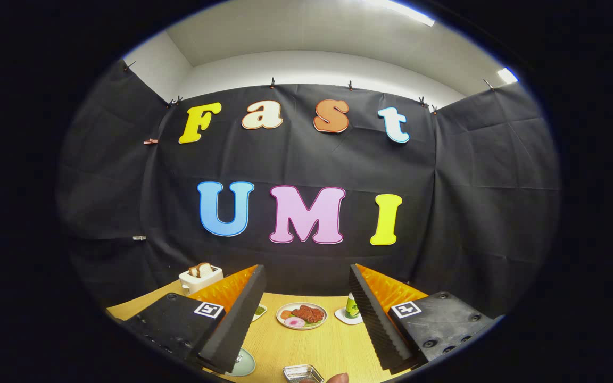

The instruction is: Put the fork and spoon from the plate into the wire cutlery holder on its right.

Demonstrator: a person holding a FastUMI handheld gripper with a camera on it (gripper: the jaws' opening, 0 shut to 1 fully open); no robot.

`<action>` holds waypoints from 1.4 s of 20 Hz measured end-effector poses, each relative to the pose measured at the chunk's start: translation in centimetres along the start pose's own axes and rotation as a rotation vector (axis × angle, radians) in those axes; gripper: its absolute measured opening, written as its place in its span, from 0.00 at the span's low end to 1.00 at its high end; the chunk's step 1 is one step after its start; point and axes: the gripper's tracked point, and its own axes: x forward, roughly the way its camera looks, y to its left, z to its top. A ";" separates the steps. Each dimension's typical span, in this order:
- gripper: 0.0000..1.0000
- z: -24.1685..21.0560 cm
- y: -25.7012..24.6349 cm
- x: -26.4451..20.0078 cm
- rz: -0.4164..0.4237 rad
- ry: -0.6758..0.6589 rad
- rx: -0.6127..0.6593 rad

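Pale wood table (306, 346); gripper (306, 298) spread wide, holding nothing. Fork and spoon unseen; likely light, stiff, slippery, so grip mid-handle.

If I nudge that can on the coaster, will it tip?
Possibly. The can stands upright and looks taller than wide, so a high push might topple it. Lying down, it would likely roll. The gripper is open, jaws wide apart, well short of it.

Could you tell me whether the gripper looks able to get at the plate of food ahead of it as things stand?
Probably yes: the gripper is open, and the plate of food lies on the table beyond its fingers with bare tabletop between.
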 end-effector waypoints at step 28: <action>0.55 -36.0 19.1 -7.0 0.306 1.067 0.012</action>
